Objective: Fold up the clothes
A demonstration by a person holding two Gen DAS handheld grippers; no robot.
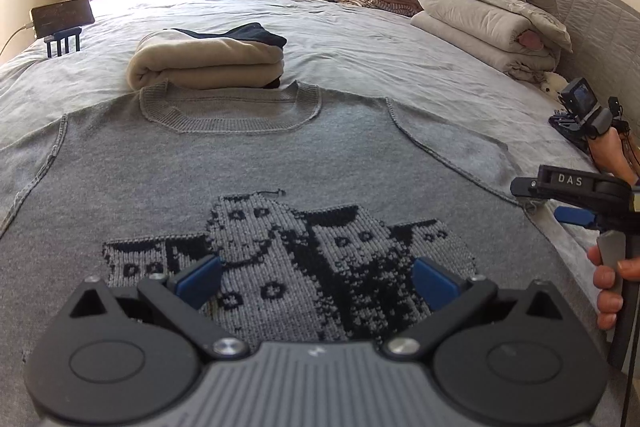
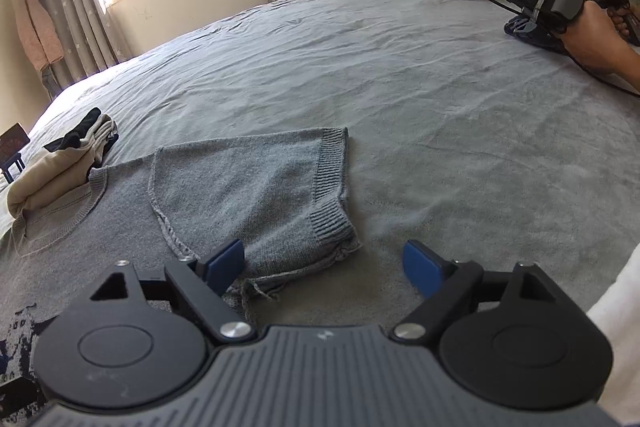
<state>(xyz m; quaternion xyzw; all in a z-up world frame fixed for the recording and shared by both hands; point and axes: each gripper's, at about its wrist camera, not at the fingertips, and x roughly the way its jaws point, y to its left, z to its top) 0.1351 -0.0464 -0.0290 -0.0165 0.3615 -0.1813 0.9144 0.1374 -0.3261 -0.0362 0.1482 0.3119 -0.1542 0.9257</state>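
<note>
A grey knit sweater [image 1: 280, 155] with a dark building pattern lies flat, front up, on the grey bed sheet [image 1: 360, 39]. My left gripper [image 1: 318, 281] hovers open over the pattern at the sweater's lower middle, with nothing between its blue pads. In the right wrist view the sweater's short sleeve [image 2: 260, 195] lies spread on the sheet, ribbed cuff to the right. My right gripper [image 2: 322, 265] is open at the sleeve's near edge; its left pad is over the frayed seam and its right pad is over bare sheet. The left wrist view shows this right gripper [image 1: 538, 201] at the sweater's right edge.
A folded stack of beige and dark clothes [image 1: 208, 59] sits just beyond the collar. A phone on a stand [image 1: 62, 17] is at the far left. Folded quilts and pillows [image 1: 488, 15] are piled at the headboard. A hand wearing a small camera [image 2: 592, 27] rests on the bed at right.
</note>
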